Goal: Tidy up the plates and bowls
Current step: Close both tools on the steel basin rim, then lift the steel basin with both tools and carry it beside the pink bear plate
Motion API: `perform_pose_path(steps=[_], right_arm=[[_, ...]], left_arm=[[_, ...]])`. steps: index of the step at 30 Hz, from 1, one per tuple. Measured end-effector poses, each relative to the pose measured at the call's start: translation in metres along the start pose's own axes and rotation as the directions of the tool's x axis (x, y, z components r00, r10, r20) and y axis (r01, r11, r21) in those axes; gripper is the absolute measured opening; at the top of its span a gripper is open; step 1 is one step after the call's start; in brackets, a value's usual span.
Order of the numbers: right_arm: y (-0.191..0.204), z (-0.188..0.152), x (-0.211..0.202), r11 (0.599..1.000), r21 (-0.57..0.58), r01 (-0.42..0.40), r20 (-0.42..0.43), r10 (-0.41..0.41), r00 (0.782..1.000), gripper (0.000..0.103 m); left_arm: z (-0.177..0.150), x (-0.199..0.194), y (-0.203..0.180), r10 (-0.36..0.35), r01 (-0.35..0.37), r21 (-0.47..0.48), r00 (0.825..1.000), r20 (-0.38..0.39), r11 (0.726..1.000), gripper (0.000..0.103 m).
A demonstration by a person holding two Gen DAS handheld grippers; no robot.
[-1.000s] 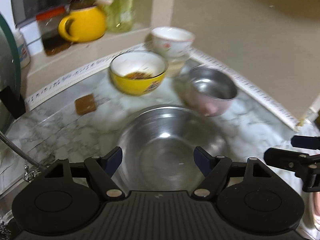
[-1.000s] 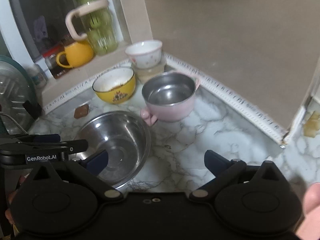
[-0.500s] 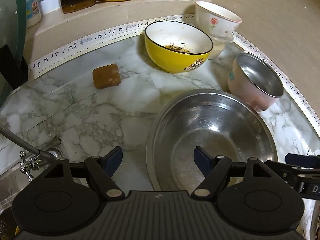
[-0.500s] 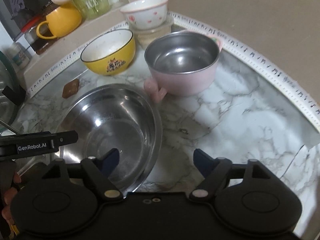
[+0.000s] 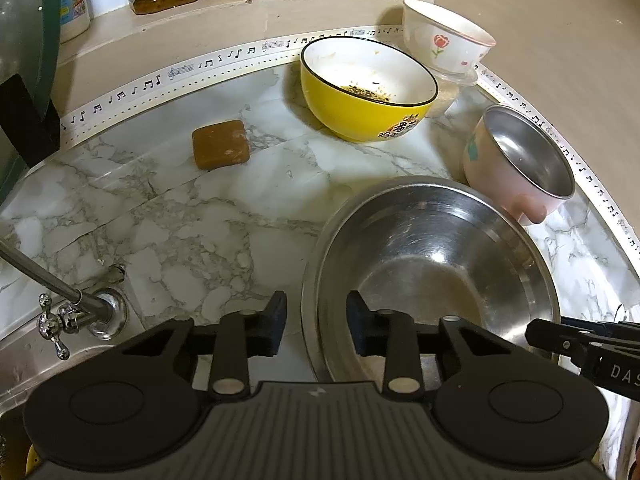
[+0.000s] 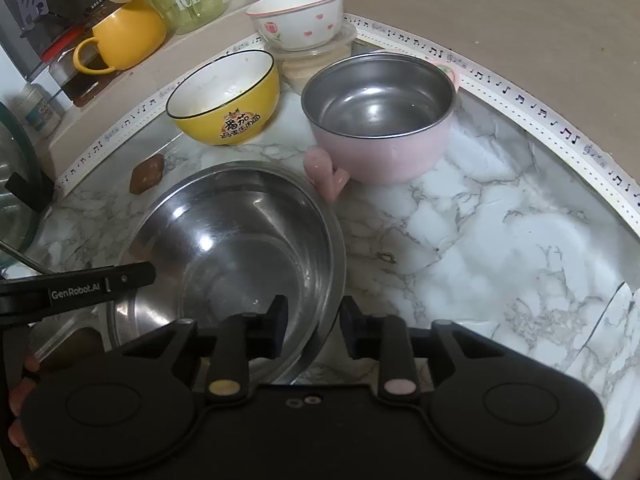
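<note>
- Lying under everything is the marble desk point(image 5: 208, 216), with a strip of music-note tape running along its back edge.
- Sitting at the near side of the desk is the steel basin point(image 5: 432, 264), the biggest vessel, empty and shining; in the right view point(image 6: 240, 248) its rim is just beside the pink pot's handle.
- Straddling the basin's near-left rim is the left tool point(image 5: 316, 326), one finger outside and one inside, narrowed around the rim; whether the pads are touching the metal is not clear.
- Straddling the basin's near-right rim is the right tool point(image 6: 312, 328), likewise narrowed with a finger on each side; contact is not clear here either.
- Standing behind the basin to the right is the pink pot point(image 6: 380, 120), steel inside and empty.
- Sitting to the left of the pot is the yellow bowl point(image 5: 368, 88), with crumbs of food in its bottom.
- Resting behind both, on a clear tub, is the white bowl point(image 6: 300, 16) with red flowers.
- Lying apart on the desk, left of the yellow bowl, is a brown soap bar point(image 5: 220, 144).
- Standing on the ledge behind is a yellow mug point(image 6: 124, 36).
</note>
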State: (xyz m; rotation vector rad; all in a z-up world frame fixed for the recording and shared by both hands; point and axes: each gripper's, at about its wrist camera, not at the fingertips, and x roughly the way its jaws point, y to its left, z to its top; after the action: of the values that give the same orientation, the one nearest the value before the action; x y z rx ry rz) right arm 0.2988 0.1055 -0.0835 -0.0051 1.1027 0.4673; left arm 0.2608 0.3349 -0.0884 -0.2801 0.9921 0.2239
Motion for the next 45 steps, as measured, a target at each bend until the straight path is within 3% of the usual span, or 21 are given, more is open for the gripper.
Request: perform_pose_path(steps=[4,8,15,27,35,45], right_arm=[[0.0,-0.002,-0.002,1.0,-0.01,0.012,0.003,-0.012,1.0,0.015],[0.006,-0.002,-0.006,0.999,-0.042,0.019,0.015,-0.019,1.0,0.015],[0.007,-0.002,-0.03,0.999,-0.042,-0.004,0.059,0.006,0.998,0.015],[-0.035,-0.01,-0.119,1.0,0.027,0.005,0.154,-0.009,0.988,0.015],[-0.093,-0.038,-0.154,0.989,0.141,0.053,0.183,-0.079,0.98,0.015],[-0.155,-0.087,-0.152,0.944,0.315,0.102,0.143,-0.153,0.978,0.016]], left_arm=[[-0.002,-0.002,-0.002,0.012,-0.012,0.002,1.0,0.008,1.0,0.023],[-0.003,-0.01,-0.001,0.021,-0.021,-0.004,0.999,0.024,1.0,0.021],[-0.005,-0.052,-0.014,0.03,-0.039,0.062,0.991,0.129,0.997,0.021],[-0.009,-0.094,-0.08,-0.083,0.05,0.199,0.983,0.163,0.979,0.021],[-0.022,-0.082,-0.152,-0.158,0.112,0.345,0.981,0.109,0.932,0.021],[-0.049,-0.041,-0.219,-0.195,0.169,0.491,0.981,0.001,0.854,0.021]])
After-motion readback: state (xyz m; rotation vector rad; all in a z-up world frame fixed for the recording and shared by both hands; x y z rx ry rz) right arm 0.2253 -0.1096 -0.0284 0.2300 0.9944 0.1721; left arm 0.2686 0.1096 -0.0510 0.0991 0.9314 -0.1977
